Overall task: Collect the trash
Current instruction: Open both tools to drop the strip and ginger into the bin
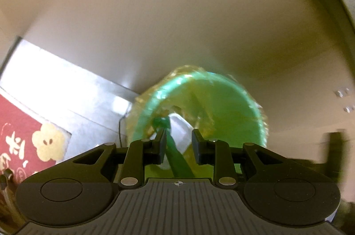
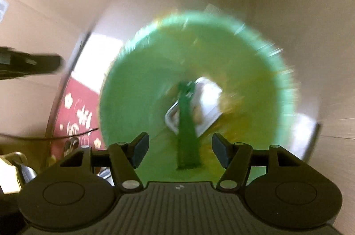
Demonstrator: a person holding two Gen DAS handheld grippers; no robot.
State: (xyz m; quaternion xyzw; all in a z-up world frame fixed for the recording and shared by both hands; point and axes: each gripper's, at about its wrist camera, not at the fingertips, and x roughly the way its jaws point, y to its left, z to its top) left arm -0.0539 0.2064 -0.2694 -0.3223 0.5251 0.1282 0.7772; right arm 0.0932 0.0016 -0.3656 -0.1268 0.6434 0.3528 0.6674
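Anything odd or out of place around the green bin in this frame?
Nothing stands out. The green-lined bin sits below both grippers, holding a white packet and a green strip. Both views are motion-blurred, so finer detail cannot be judged.

My right gripper (image 2: 179,149) points down into a round bin lined with a translucent green plastic bag (image 2: 133,88), my two black fingers (image 2: 139,149) spread apart with nothing pressed between them. Beyond my fingertips, at the bottom, lies a white rectangular plastic tray (image 2: 208,99), blurred, with a dark green strip (image 2: 187,124) running across it toward me. Beyond my left finger lies a red mat with pale flower prints (image 2: 77,110).
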